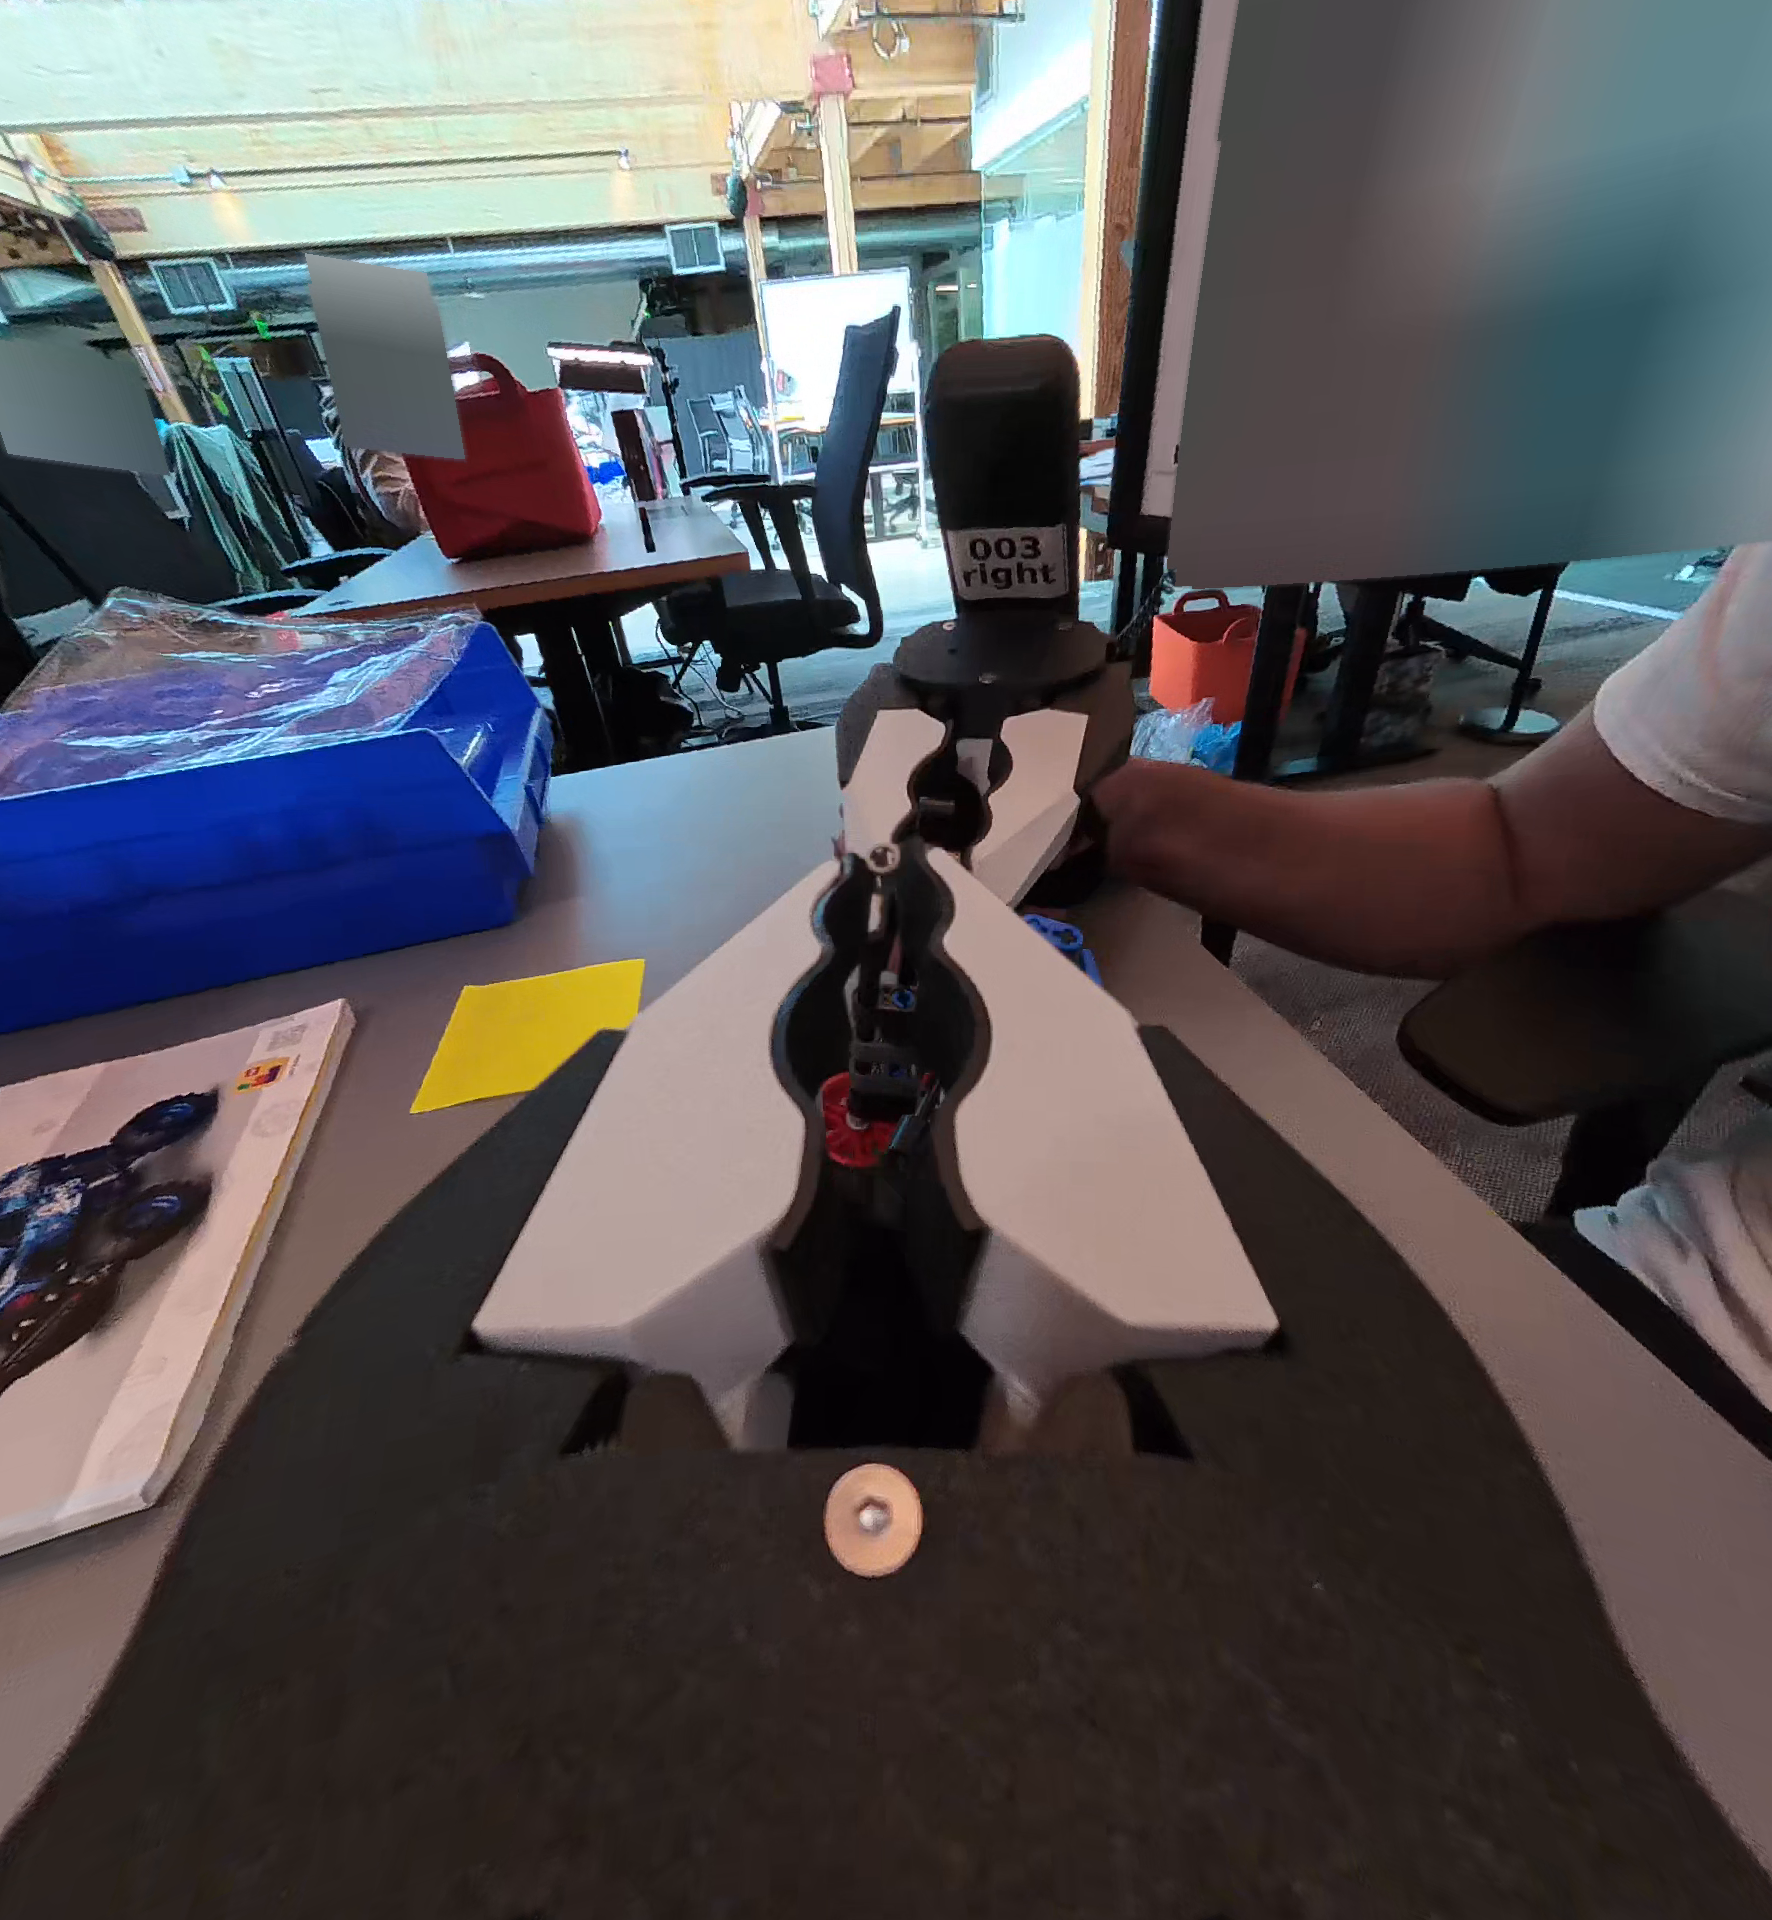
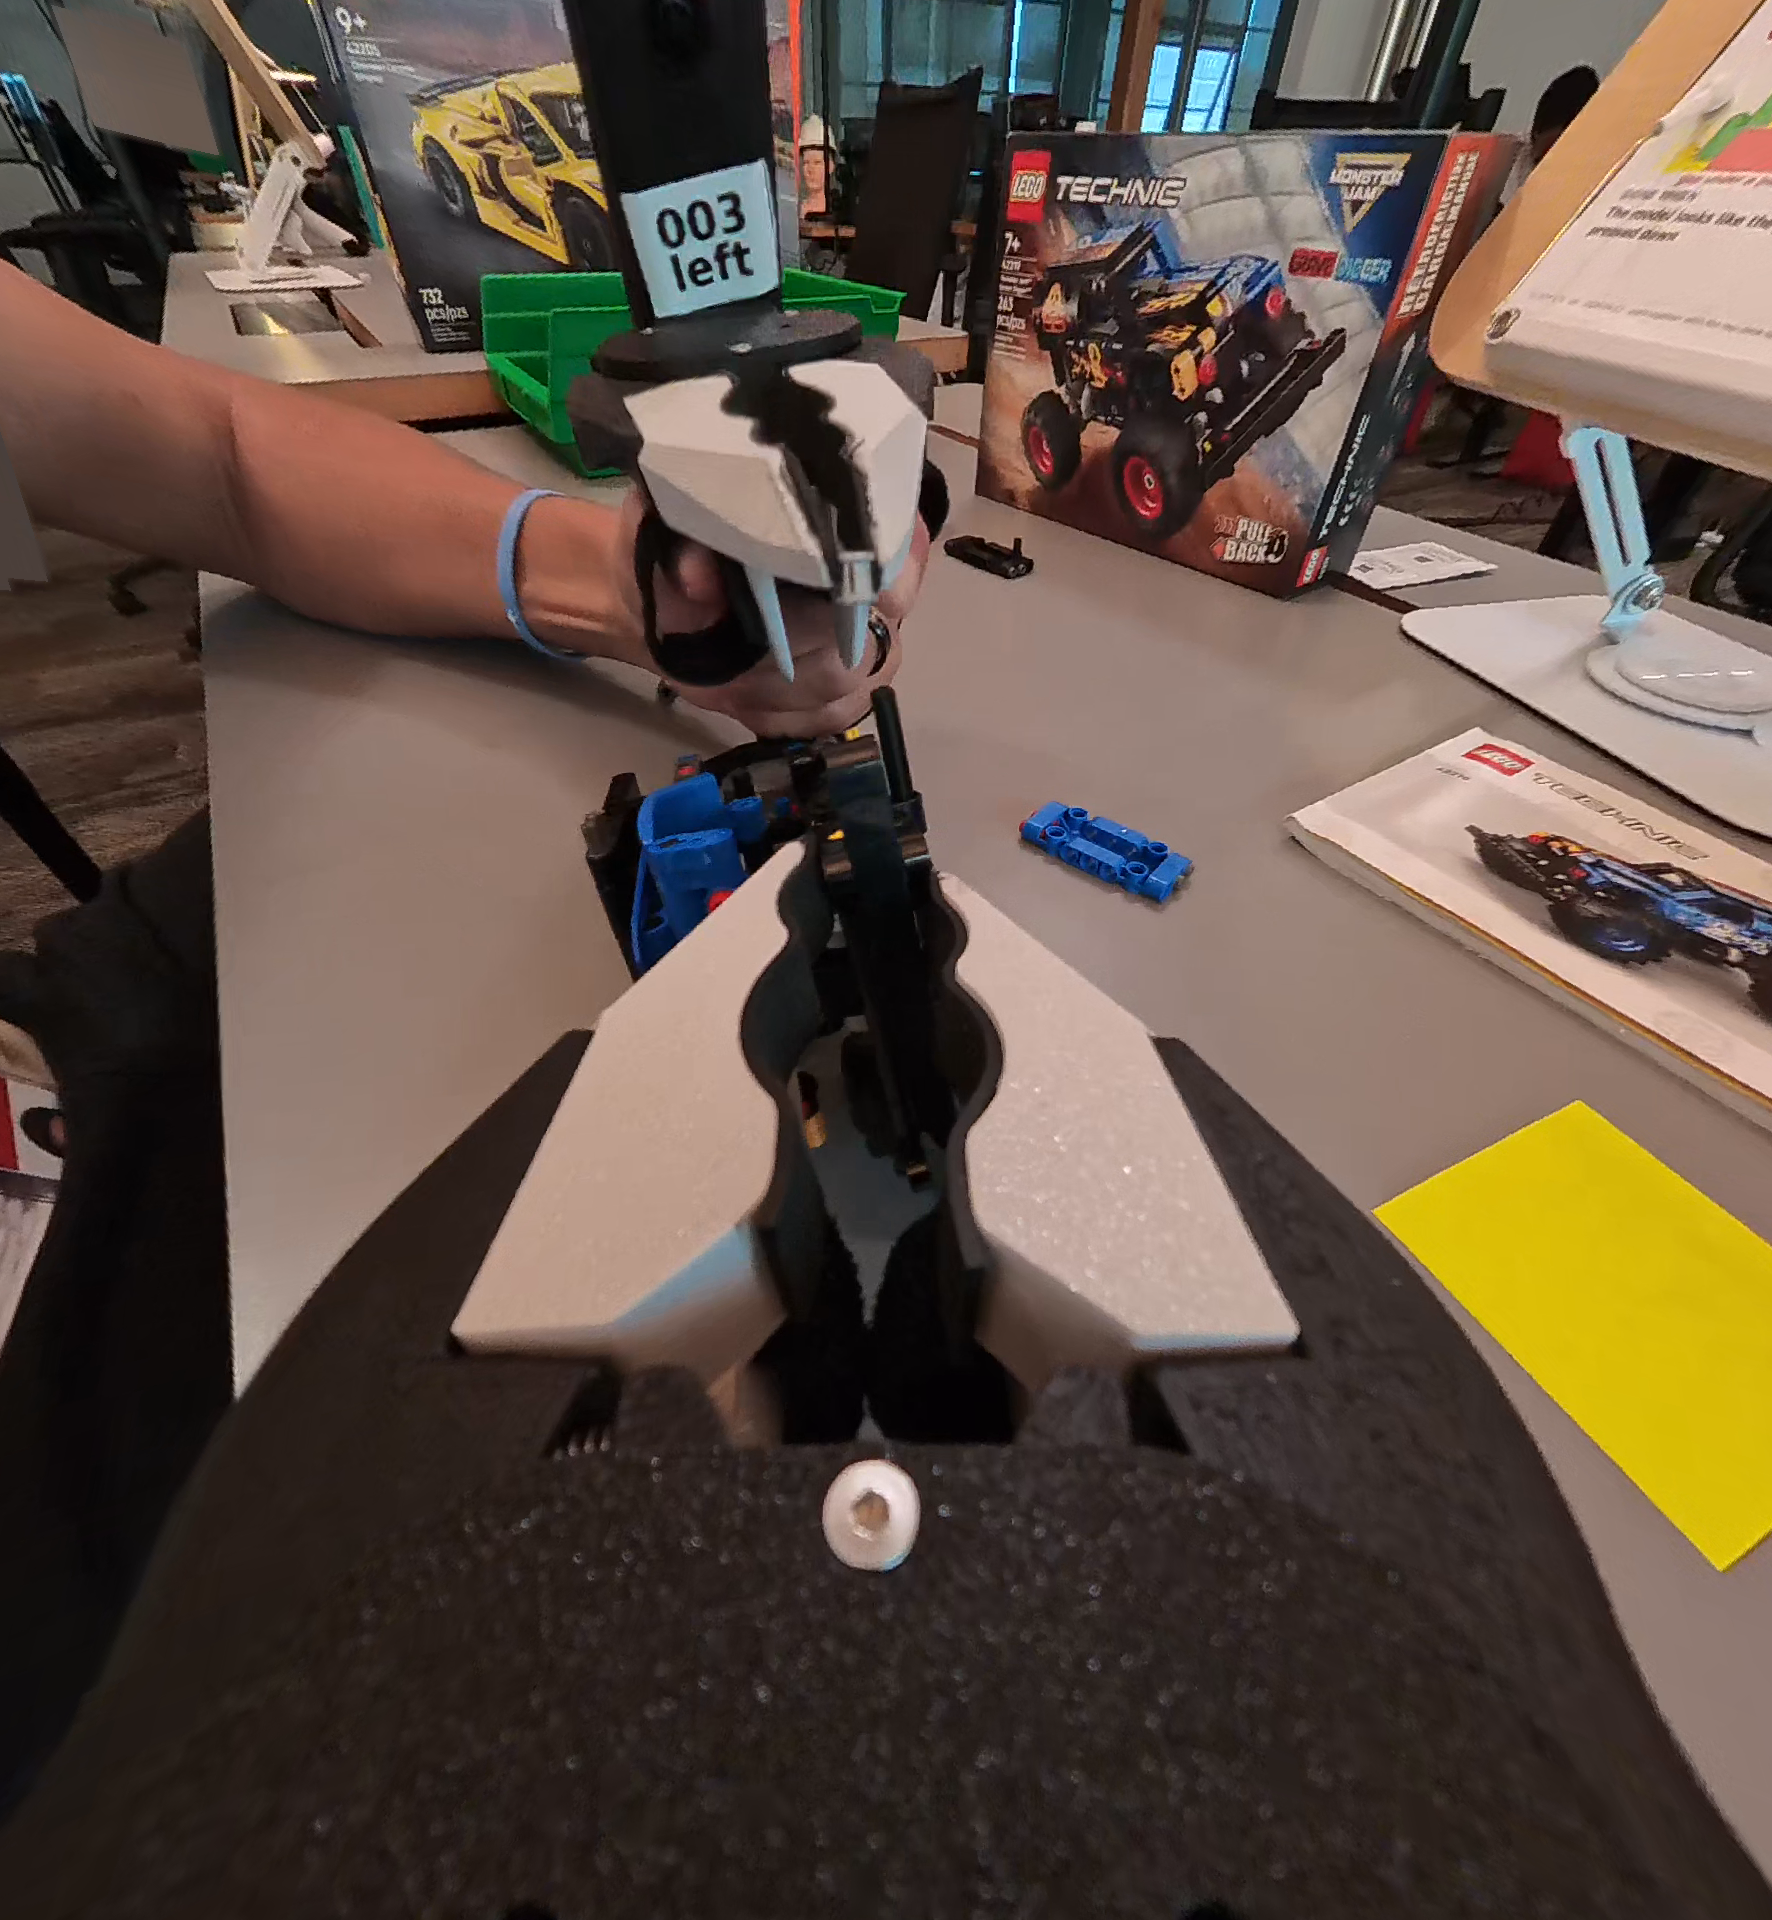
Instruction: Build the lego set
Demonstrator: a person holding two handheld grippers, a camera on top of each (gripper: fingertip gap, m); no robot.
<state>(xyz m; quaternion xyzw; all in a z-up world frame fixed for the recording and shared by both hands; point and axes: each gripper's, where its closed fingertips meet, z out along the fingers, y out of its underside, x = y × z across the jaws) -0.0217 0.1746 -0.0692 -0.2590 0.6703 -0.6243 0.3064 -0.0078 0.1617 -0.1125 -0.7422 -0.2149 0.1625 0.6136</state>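
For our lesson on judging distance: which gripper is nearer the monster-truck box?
Left. The left gripper hangs before the monster-truck box, off its left edge; the right gripper is farther back across the table, closed on the toy model.

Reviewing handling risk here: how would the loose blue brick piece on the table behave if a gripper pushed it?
The blue brick piece lies flat and long on the smooth grey table, so it would probably slide rather than roll or tip. It looks like rigid plastic, likely light, and a push off-centre might spin it.
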